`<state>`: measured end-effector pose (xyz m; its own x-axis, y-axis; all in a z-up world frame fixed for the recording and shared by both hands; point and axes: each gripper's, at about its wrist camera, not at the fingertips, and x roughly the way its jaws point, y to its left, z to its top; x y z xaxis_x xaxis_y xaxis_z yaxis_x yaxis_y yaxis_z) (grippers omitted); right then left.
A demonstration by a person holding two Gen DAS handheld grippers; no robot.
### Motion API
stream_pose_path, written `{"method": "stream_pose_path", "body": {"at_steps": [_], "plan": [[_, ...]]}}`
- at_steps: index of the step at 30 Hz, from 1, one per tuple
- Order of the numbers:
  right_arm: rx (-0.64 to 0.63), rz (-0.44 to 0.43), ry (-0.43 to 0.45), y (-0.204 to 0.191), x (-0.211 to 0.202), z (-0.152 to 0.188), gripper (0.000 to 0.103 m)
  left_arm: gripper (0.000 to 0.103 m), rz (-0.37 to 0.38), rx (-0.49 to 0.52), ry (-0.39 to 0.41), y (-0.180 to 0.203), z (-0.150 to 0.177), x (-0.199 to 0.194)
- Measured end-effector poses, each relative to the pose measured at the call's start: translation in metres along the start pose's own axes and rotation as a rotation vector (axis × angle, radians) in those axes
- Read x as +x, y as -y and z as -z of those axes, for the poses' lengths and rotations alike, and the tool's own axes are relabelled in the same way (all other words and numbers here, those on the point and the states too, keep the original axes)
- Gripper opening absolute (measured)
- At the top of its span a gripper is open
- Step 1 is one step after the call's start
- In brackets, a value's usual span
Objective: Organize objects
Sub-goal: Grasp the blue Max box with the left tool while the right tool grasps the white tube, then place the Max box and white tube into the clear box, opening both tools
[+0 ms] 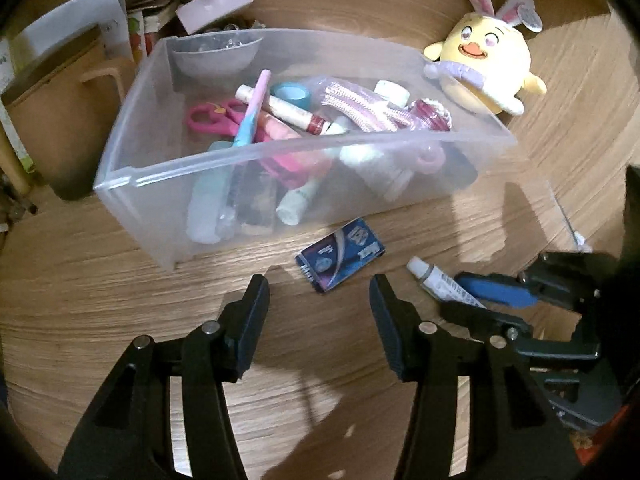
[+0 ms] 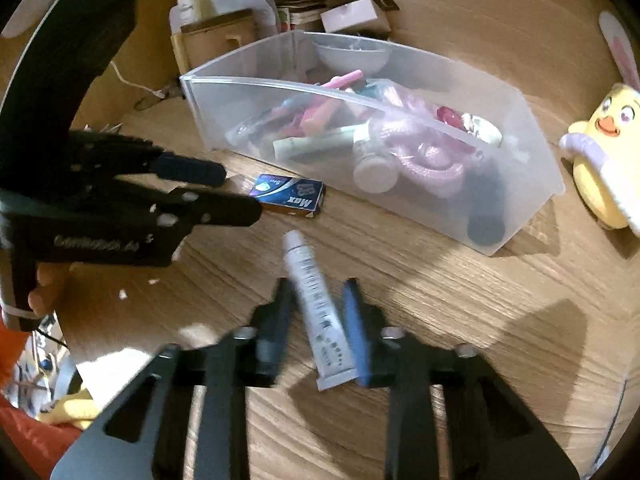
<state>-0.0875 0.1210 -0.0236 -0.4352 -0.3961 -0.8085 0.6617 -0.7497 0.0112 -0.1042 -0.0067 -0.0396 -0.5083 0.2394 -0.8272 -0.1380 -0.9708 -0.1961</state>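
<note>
Right wrist view: wooden table [image 2: 440, 272] carries a clear bin [image 2: 532, 160].

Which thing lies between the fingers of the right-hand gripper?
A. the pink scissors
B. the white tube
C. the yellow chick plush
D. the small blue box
B: the white tube lies on the wooden table between the fingers of the right gripper, which are close around it; contact is unclear.

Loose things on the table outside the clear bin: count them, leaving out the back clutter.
3. The blue box lies before the bin; the white tube sits between the right jaws; the yellow plush chick sits beside the bin's far end.
</note>
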Motion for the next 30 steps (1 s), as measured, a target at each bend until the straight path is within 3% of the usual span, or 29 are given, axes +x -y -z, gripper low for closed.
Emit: {"method": "stream_pose_path", "body": {"at_steps": [8,13,15,17,21,24,28,30], "plan": [[0.07,0.055,0.08,0.025,-0.029,0.013,0.015,0.062,-0.018,0.003,0.0,0.016,-0.012,0.013],[0.118,0.049,0.115,0.038,-0.037,0.014,0.011,0.063,-0.105,0.041,0.021,0.031,-0.017,0.023],[0.124,0.049,0.116,0.041,-0.037,0.015,0.011,0.062,-0.139,0.066,0.03,0.037,-0.016,0.026],[0.124,0.04,0.102,0.043,-0.033,0.015,0.011,0.051,-0.167,0.101,0.047,0.042,-0.013,0.026],[0.115,0.039,0.072,0.042,-0.025,0.015,0.014,0.05,-0.149,0.11,0.047,0.043,-0.008,0.023],[0.101,0.035,0.048,0.039,-0.018,0.016,0.033,0.05,-0.122,0.099,0.044,0.042,-0.004,0.019],[0.096,0.053,0.022,0.041,-0.008,0.017,0.033,0.05,-0.1,0.092,0.064,0.04,0.002,0.008],[0.099,0.063,0.022,0.043,-0.006,0.018,0.023,0.05,-0.092,0.087,0.087,0.043,0.007,-0.003]]}}
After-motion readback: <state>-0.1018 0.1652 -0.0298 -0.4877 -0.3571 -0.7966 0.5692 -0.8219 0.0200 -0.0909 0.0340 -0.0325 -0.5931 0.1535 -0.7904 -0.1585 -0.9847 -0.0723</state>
